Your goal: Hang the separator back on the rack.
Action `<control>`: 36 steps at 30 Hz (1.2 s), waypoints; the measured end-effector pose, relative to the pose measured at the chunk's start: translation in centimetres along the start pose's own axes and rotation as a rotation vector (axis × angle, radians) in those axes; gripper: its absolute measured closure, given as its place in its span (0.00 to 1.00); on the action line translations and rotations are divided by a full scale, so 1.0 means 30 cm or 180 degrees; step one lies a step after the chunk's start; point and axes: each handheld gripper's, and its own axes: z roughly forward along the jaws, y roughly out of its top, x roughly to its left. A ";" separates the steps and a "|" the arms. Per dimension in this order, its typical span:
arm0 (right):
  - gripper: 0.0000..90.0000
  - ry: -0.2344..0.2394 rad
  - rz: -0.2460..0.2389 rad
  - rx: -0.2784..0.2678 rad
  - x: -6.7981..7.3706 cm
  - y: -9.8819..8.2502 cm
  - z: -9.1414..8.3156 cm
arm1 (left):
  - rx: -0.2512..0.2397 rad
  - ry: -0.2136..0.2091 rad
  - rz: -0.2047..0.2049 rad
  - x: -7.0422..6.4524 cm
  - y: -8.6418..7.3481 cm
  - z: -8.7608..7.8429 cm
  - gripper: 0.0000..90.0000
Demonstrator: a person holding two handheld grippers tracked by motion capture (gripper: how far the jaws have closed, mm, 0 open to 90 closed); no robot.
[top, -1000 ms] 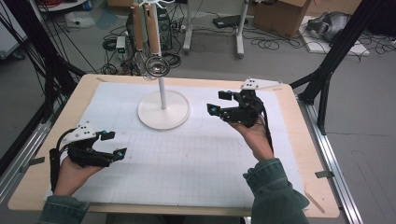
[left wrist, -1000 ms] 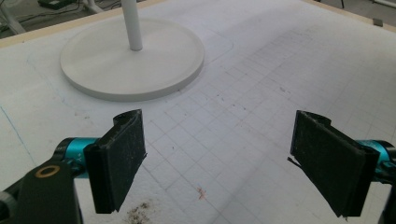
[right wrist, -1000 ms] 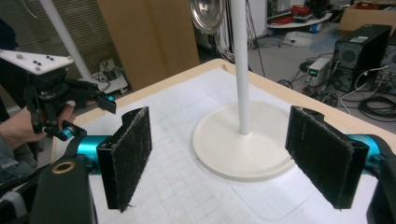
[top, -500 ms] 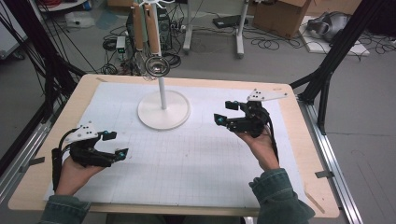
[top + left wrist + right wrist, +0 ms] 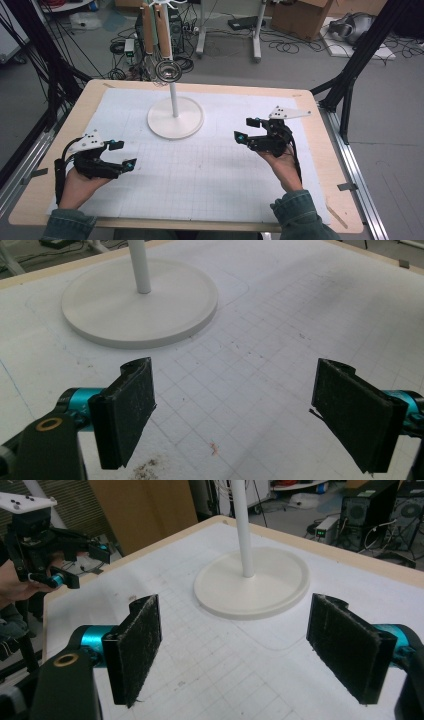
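My right claw hung spread and empty above the white gridded mat, its jaws turned toward the white stand at the far middle of the table. My left claw sat low over the mat's near left part, likewise spread with nothing between its pads, well apart from the stand's round base. In the right claw's own view, the base and its thin pole lay ahead between the two black pads, with my other hand and claw off to the left. In the left claw's view the base stood farther up the mat, clear of the pads.

At the top of the pole hung utensils: two wooden handles and a round wire whisk head, dangling near the pole.

The risk, as I judged it, lay in the reach. The stand was tall and slim on a shallow base, so a claw arriving too fast or off line could knock the pole and set the hanging pieces swinging, or tip the whole stand. A grab at the swaying whisk head could also slip on the thin wires and drop it onto the table.
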 end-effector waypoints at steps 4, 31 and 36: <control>0.23 -0.0010 0.0024 0.0015 -0.002 -0.026 -0.007 | -0.0008 0.0001 -0.0023 0.000 -0.001 0.001 0.20; 0.23 -0.0165 0.0176 -0.0004 -0.011 -0.163 -0.102 | 0.0015 -0.0015 -0.0036 -0.004 -0.005 0.014 0.20; 0.23 -0.0186 0.0202 -0.0020 -0.016 -0.195 -0.114 | 0.0009 -0.0013 -0.0042 -0.003 -0.007 0.016 0.20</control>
